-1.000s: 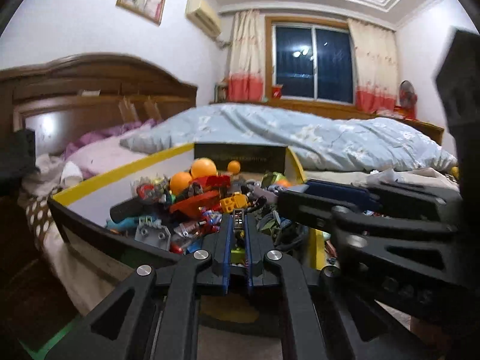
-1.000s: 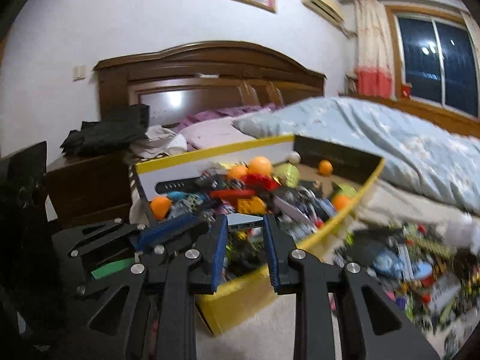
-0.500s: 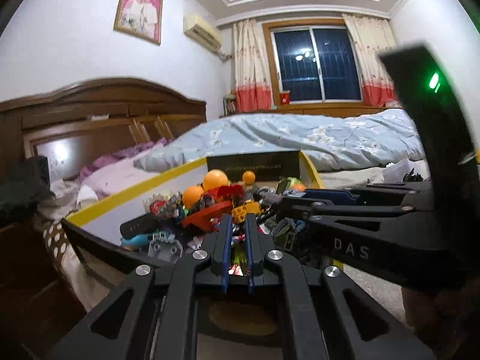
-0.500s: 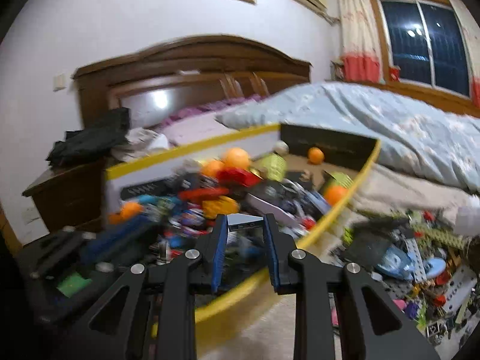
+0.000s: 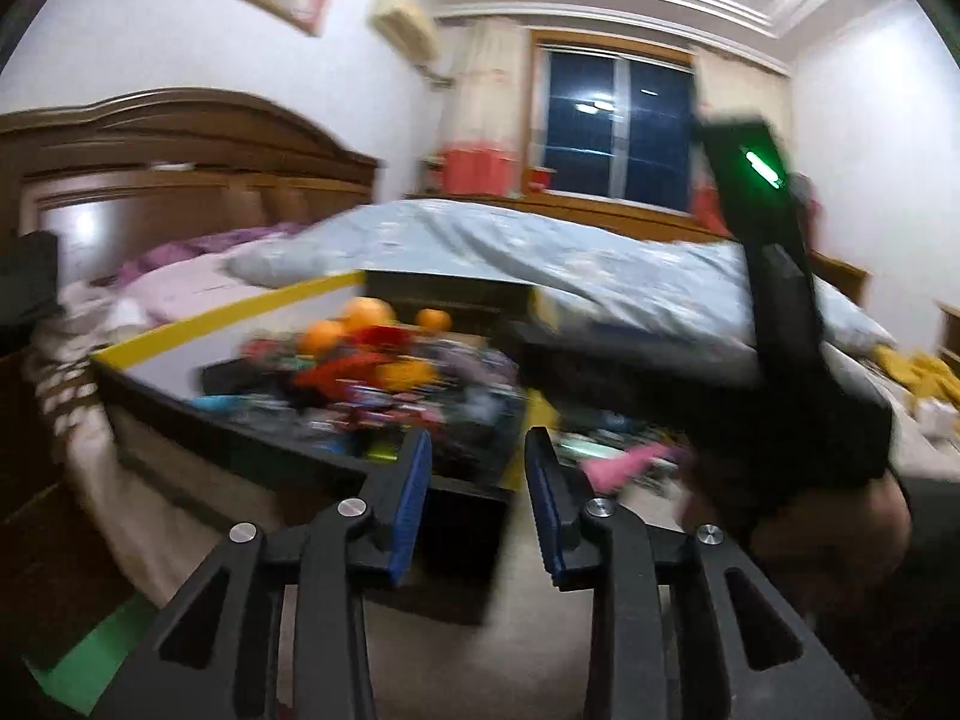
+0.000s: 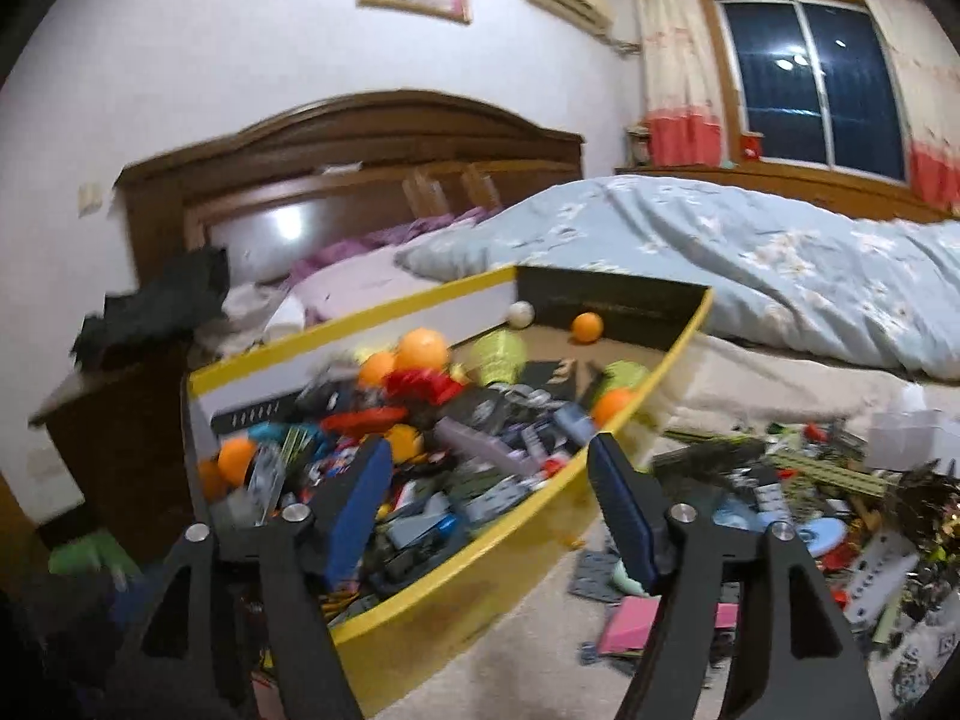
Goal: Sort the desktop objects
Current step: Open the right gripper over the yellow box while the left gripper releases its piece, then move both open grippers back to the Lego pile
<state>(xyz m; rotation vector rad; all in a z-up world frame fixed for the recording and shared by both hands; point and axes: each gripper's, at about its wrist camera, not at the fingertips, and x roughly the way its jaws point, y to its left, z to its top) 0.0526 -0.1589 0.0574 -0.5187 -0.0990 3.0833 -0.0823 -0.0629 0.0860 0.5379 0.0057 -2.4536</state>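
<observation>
Bedroom; cluttered beige bedsheet [image 6: 516, 648].

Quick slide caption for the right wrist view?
Right gripper, fingers opening and empty, over a yellow box full of toys, more parts loose beside it.

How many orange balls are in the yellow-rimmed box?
5 orange balls: two atop the pile, one by the far wall, one at the right rim, one near the left wall. More may be buried.
</observation>
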